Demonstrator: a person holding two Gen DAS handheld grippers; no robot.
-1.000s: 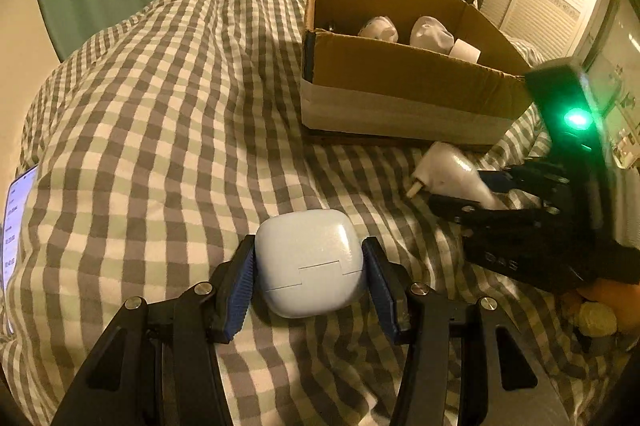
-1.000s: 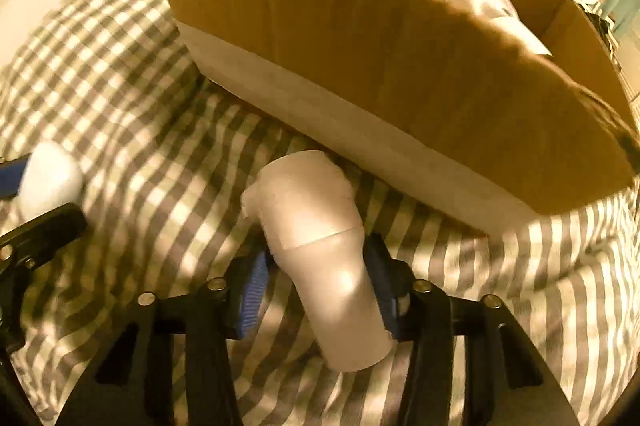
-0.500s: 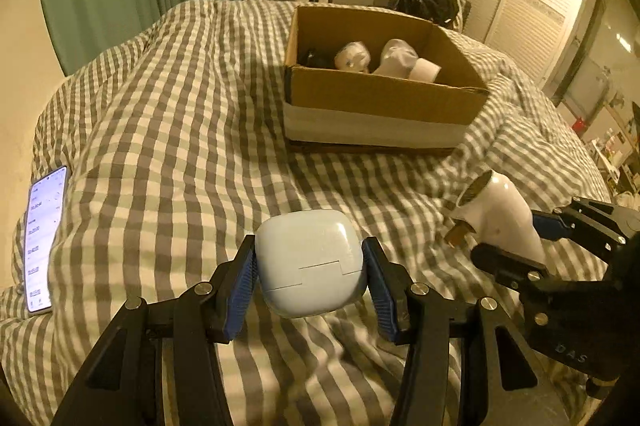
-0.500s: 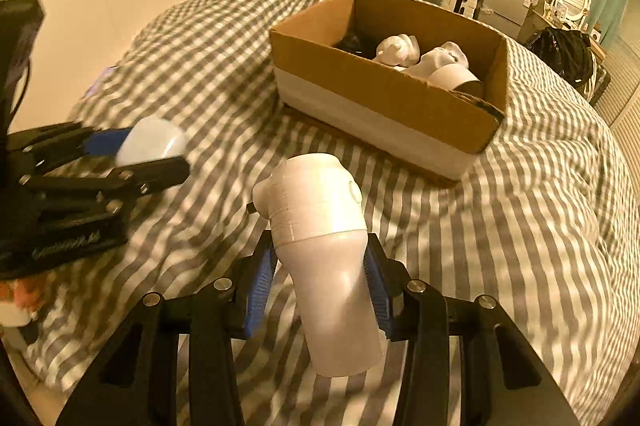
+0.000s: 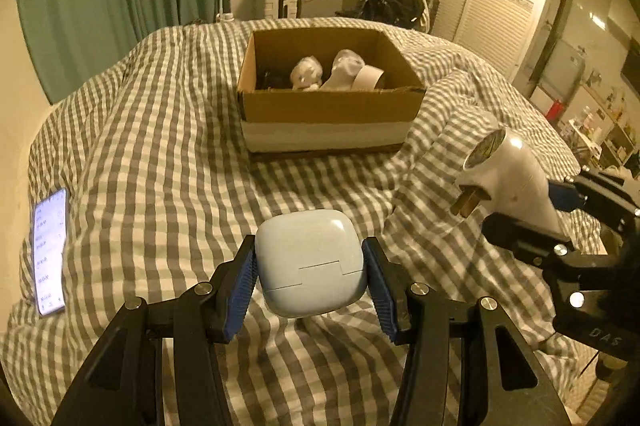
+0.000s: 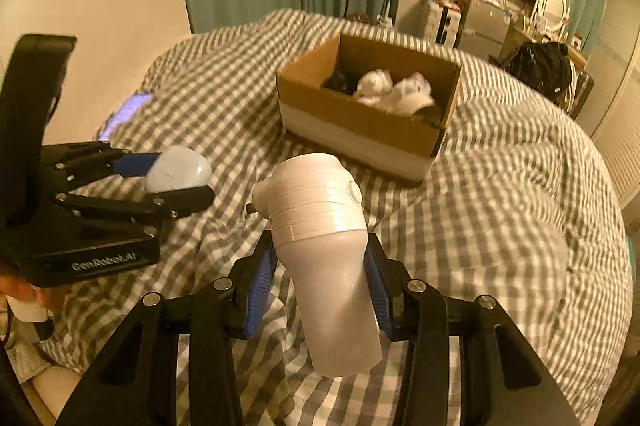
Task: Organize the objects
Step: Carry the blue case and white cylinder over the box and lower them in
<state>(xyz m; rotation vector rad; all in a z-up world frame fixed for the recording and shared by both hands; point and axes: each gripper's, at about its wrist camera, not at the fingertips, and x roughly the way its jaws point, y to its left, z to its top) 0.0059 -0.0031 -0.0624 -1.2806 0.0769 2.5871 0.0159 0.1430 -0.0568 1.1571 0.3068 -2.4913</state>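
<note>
My left gripper (image 5: pixel 310 276) is shut on a pale blue earbud case (image 5: pixel 310 260), held above the checked bed; it also shows in the right wrist view (image 6: pixel 178 171). My right gripper (image 6: pixel 318 284) is shut on a white plug adapter (image 6: pixel 320 242) with metal prongs, also seen in the left wrist view (image 5: pixel 508 173). An open cardboard box (image 5: pixel 332 105) sits further back on the bed, also in the right wrist view (image 6: pixel 360 129). It holds white soft items (image 5: pixel 340 69) and something dark. Both grippers are well short of the box.
A lit phone (image 5: pixel 50 246) lies on the bed's left edge. The checked duvet (image 5: pixel 160 145) is rumpled, with a raised fold right of the box. Green curtains, a dresser, a TV and wardrobe doors stand behind the bed.
Both grippers have lifted and pulled back from the box, each keeping hold of its object. The box now looks smaller and farther away, and its inside shows.
</note>
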